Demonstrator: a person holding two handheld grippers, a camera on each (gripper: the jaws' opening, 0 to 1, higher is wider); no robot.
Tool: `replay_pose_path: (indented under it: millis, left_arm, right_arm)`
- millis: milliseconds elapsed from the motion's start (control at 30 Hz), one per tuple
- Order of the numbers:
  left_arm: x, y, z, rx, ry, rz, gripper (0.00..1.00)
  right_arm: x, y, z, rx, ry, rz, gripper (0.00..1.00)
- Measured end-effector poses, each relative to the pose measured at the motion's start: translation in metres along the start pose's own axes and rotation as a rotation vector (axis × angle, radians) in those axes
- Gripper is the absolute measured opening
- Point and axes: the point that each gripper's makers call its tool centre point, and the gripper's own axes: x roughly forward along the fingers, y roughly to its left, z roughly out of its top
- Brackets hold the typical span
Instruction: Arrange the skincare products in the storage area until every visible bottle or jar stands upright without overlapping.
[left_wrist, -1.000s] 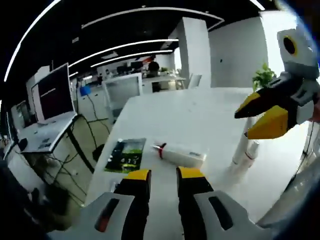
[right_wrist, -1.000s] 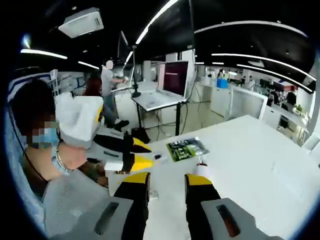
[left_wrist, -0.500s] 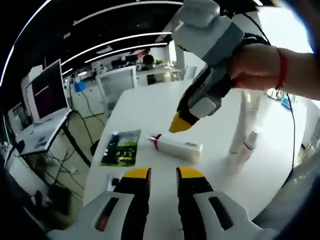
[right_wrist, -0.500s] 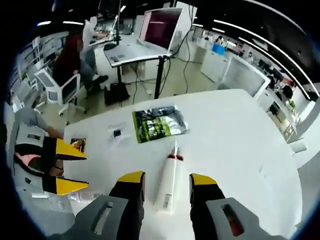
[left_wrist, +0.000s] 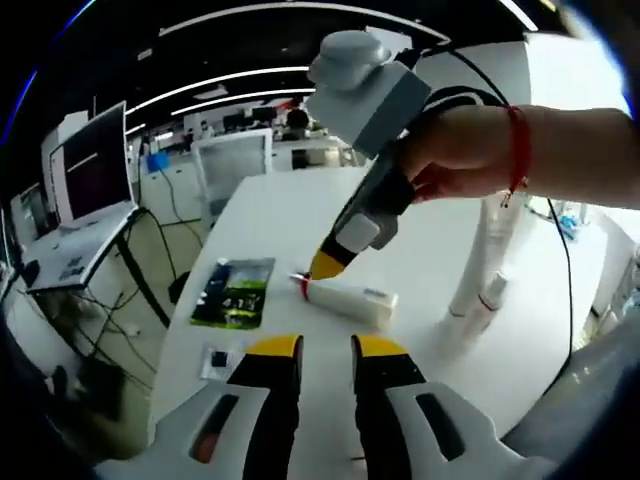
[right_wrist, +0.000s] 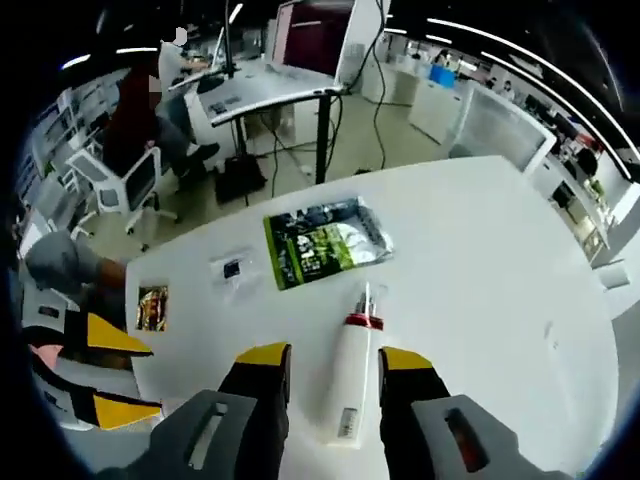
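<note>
Looking down my right tongs (right_wrist: 331, 358), jaws apart, I see the white bottle (right_wrist: 349, 392) lying flat on the desk (right_wrist: 480, 270) between them, unclamped, just beside a green packet (right_wrist: 322, 243). My left tongs (left_wrist: 326, 348) are apart, empty.

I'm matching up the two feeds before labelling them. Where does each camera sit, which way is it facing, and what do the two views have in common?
Left gripper view: rides the left gripper, looking low across the white table; its open jaws rise at the bottom, and the person's hand brings the right gripper down at the lying white bottle.
Right gripper view: rides the right gripper, looking steeply down; open jaws straddle the bottle; the left gripper enters at left.
Shared: the bottle, green packet, table.
</note>
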Motion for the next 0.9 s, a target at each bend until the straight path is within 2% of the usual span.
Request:
replay_pose_path:
  millis: [67, 167, 233, 300, 400, 567, 700, 900]
  left_arm:
    - [0.0, 0.0, -0.001, 0.023, 0.008, 0.01, 0.19]
    - [0.0, 0.0, -0.001, 0.048, 0.01, 0.013, 0.19]
    - [0.0, -0.001, -0.002, 0.051, 0.015, 0.006, 0.19]
    - [0.001, -0.003, -0.003, 0.035, 0.019, -0.01, 0.19]
    - [0.002, -0.003, -0.002, -0.036, 0.007, -0.039, 0.18]
    - [0.002, -0.001, -0.003, -0.138, 0.002, -0.063, 0.18]
    - [0.003, -0.005, -0.004, -0.139, 0.012, -0.075, 0.18]
    - [0.006, -0.007, -0.007, -0.126, 0.03, -0.08, 0.17]
  right_arm:
    - [0.013, -0.003, -0.007, -0.012, 0.033, -0.023, 0.3]
    - [0.027, -0.021, -0.022, -0.091, 0.108, -0.122, 0.3]
    - [0.035, -0.028, -0.031, -0.1, 0.148, -0.14, 0.28]
    - [0.043, -0.028, -0.035, -0.061, 0.159, -0.124, 0.3]
    - [0.048, -0.023, -0.039, -0.017, 0.166, -0.093, 0.26]
    - [0.052, -0.022, -0.041, -0.056, 0.167, -0.096, 0.24]
    - [0.051, -0.018, -0.044, -0.044, 0.146, -0.116, 0.23]
    - [0.044, 0.0, -0.058, -0.061, 0.208, -0.121, 0.23]
